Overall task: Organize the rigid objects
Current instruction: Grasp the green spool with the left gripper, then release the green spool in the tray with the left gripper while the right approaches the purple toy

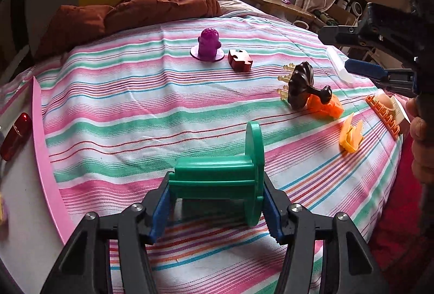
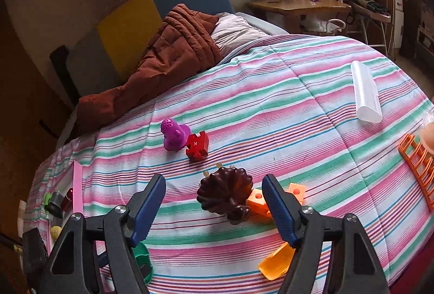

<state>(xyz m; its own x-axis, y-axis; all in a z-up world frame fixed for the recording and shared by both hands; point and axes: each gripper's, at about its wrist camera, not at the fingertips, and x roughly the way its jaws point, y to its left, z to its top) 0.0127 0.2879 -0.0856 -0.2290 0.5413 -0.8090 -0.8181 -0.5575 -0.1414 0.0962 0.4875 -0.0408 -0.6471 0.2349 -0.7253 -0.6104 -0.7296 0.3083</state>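
My left gripper (image 1: 215, 196) is shut on a green plastic piece (image 1: 225, 174), a block with a round flange, held just above the striped bedspread (image 1: 135, 109). The pads press on its two ends. In the right wrist view a bit of the green piece (image 2: 142, 261) shows at the lower left. My right gripper (image 2: 214, 185) stands open over a dark brown shell-shaped piece (image 2: 225, 193) lying against an orange block (image 2: 257, 201). Nothing is pinched between its fingers. From the left wrist view, the right gripper (image 1: 350, 52) hangs at the far right, above the brown piece (image 1: 301, 82).
A purple figure (image 1: 208, 44) and a red puzzle piece (image 1: 240, 60) sit mid-bed. A yellow-orange scoop (image 1: 351, 136), an orange rack (image 1: 383, 114) and a white tube (image 2: 364, 93) lie to the right. A pink-rimmed tray (image 1: 43, 147) with small items is at the left. A brown quilt (image 1: 152, 3) is piled behind.
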